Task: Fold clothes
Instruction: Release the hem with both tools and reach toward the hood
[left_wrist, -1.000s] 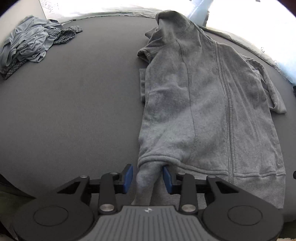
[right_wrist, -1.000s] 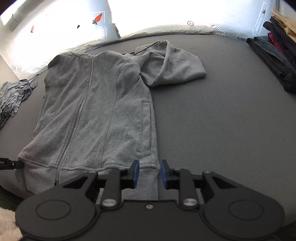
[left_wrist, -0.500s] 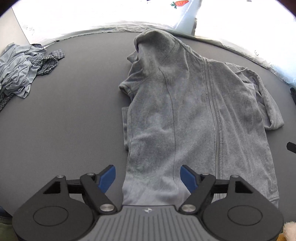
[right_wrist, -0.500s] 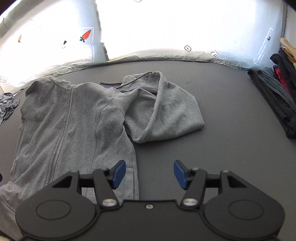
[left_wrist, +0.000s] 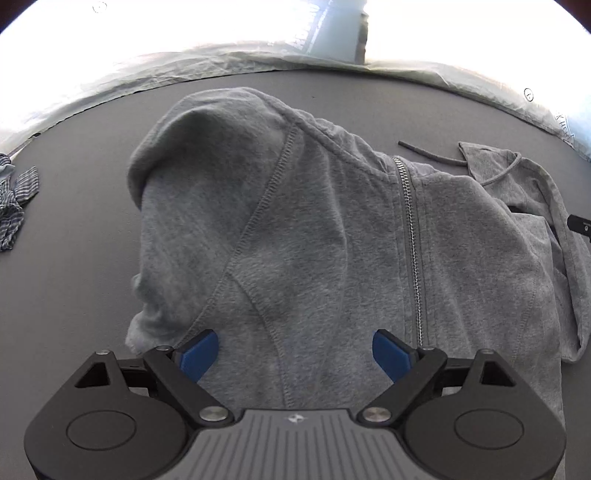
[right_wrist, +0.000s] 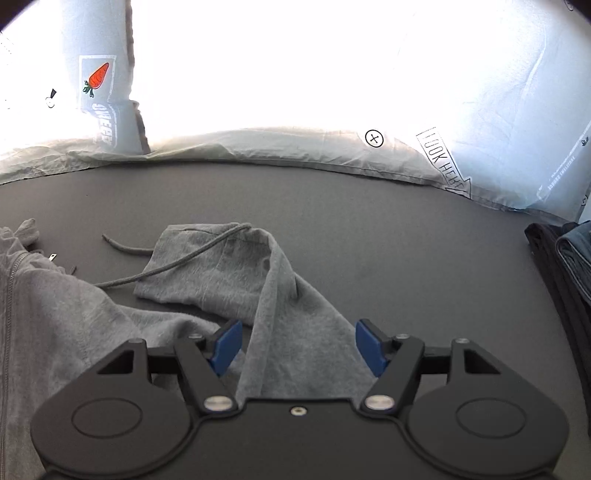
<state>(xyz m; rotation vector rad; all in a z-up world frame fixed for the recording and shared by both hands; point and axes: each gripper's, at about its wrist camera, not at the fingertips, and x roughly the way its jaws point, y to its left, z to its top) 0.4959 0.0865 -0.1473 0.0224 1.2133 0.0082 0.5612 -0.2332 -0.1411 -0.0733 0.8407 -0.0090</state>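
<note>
Grey hoodie (left_wrist: 314, 240) spread flat on dark table (right_wrist: 369, 229), zipper up. Left gripper (left_wrist: 295, 349) over shoulder, jaws spread wide. Right gripper (right_wrist: 297, 347) over hood, jaws spread, gripping nothing.

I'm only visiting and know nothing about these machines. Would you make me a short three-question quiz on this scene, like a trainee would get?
1. True or false: the left gripper is clamped shut on the grey zip-up hooded sweatshirt.
2. Which part of the sweatshirt lies between the right gripper's open blue fingers? A) the metal zipper B) the grey hood C) a pocket
3. Fill in: a loose grey ______ trails from the hood across the dark grey table surface.

Key: 1 false, both grippers are open; 2 B; 3 drawstring.
</note>
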